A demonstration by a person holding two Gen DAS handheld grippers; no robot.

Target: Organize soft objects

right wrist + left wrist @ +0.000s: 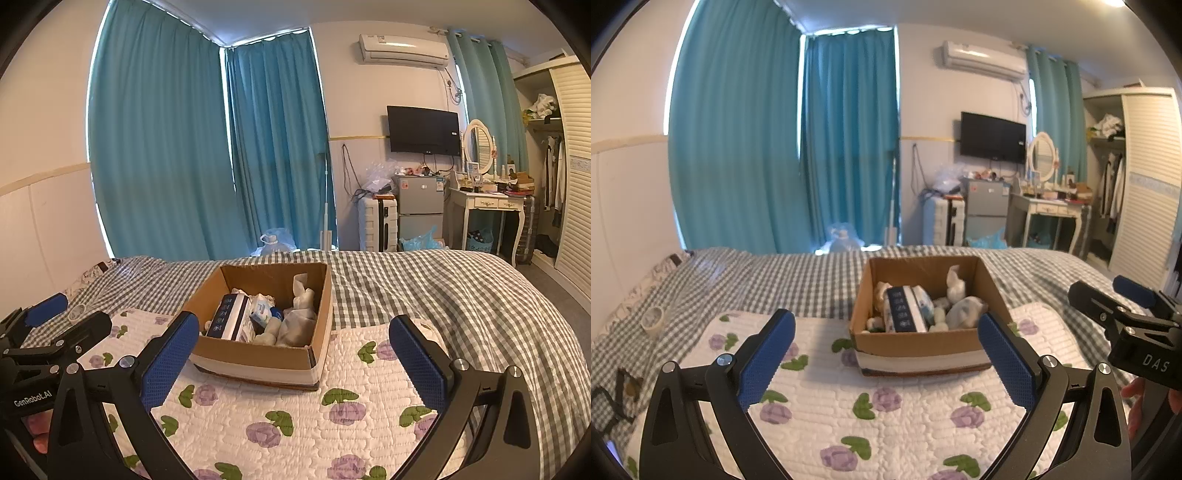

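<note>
Box point(919, 345) of cardboard on floral quilt point(886, 424), soft toys point(964, 312) and tissue pack point(905, 308) inside. Left gripper point(886, 356) spread wide, holds nothing.

Right view: right gripper point(293, 356) also wide apart, empty. Toys point(295, 325) probably light, squashy; pinch at thick middle. Pack point(231, 321) likely slippery film.

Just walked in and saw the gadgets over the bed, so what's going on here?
A person holds a two-finger gripper in each hand above a floral quilt on the bed. The left gripper and right gripper are both open and hold nothing. Ahead of them sits an open cardboard box already holding soft items: a blue-and-white tissue pack and pale plush or cloth pieces. Nothing is being gripped right now.
</note>
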